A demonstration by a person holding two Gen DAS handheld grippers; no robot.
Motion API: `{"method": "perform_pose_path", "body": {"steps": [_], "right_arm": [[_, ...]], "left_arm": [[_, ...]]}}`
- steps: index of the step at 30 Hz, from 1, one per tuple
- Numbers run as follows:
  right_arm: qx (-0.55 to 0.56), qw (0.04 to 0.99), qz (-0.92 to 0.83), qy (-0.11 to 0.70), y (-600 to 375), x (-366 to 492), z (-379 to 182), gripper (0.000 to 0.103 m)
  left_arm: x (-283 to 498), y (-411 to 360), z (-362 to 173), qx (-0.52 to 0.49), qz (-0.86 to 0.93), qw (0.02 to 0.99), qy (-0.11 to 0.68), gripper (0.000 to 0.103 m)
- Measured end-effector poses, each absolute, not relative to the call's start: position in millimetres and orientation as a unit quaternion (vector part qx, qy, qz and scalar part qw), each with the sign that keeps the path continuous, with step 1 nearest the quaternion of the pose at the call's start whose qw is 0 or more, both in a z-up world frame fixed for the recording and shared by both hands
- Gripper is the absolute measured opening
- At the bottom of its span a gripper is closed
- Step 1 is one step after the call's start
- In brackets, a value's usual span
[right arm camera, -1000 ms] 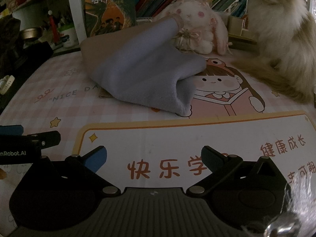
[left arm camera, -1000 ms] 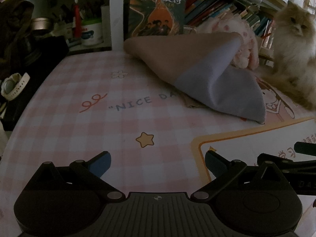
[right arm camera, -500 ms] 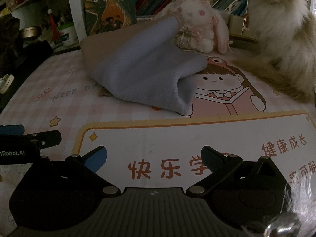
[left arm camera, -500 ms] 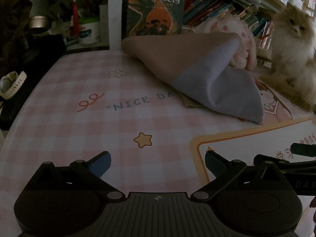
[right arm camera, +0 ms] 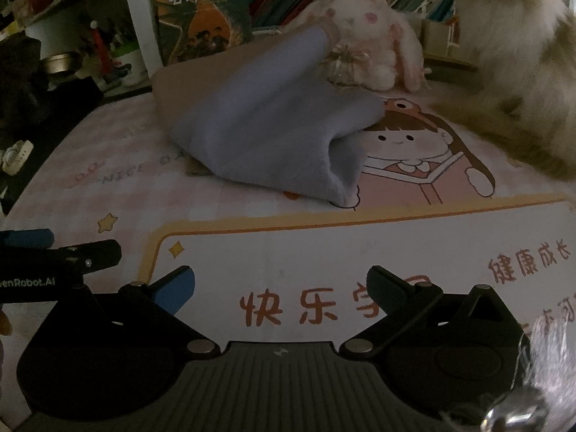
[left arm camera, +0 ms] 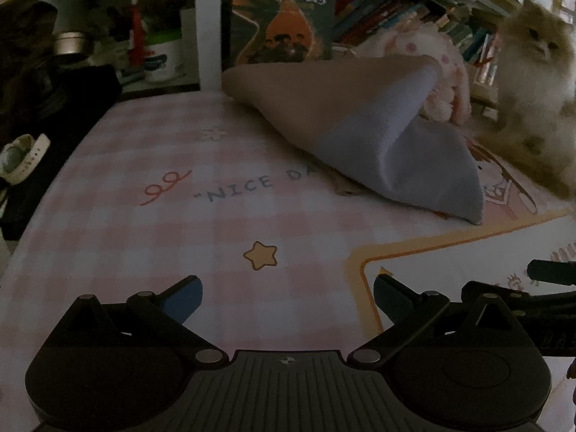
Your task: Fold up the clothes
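Both sets of jaws stand wide apart and hold nothing. The left gripper [left arm camera: 288,293] hovers low over the pink checked desk mat [left arm camera: 216,216], and the right gripper [right arm camera: 280,282] hangs over the mat's white panel with the orange characters, the two tools side by side at the near edge.

And the garment [right arm camera: 266,133]? It lies well beyond both of them, toward the far middle of the mat, a soft lavender piece with a tan side showing. It's doubled over on itself, one rounded fold facing right, and its upper corner is propped up against the pink plush rabbit [right arm camera: 370,46] behind it. Neither gripper touches it.

So where are we? By my reading, one rough fold is in, but the cloth sits humped and crooked, not flat, and the edges don't line up. There's plainly more to do: lay that raised corner down, square it and fold again. Whether it's a shirt or something else, I can't tell from here.

Watch the fluffy cat [right arm camera: 522,57] sitting at the far right, just beside the cloth. A Harry Potter book [left arm camera: 284,18] leans on the shelf behind.
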State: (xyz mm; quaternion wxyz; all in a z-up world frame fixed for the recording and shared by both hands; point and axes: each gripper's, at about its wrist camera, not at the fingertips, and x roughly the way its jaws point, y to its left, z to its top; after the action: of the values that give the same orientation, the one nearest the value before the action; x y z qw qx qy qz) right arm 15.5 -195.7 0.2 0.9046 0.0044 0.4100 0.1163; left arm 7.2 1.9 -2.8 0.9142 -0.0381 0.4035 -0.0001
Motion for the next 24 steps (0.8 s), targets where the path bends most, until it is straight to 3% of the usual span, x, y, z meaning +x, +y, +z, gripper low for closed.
{"method": "perform_pose_path", "body": {"steps": [10, 16, 24], "right_arm": [[0.001, 0.895, 0.169, 0.413, -219, 27, -4, 0.103], [0.058, 0.889, 0.197, 0.408, -251, 50, 4, 0.102], [0.138, 0.872, 0.232, 0.409, -288, 99, 12, 0.092]], "left_arm": [[6, -20, 1, -0.050, 0.037, 0.914, 0.401, 0.102], [0, -37, 7, -0.067, 0.065, 0.916, 0.391, 0.102], [-16, -58, 13, -0.106, 0.076, 0.916, 0.380, 0.102]]}}
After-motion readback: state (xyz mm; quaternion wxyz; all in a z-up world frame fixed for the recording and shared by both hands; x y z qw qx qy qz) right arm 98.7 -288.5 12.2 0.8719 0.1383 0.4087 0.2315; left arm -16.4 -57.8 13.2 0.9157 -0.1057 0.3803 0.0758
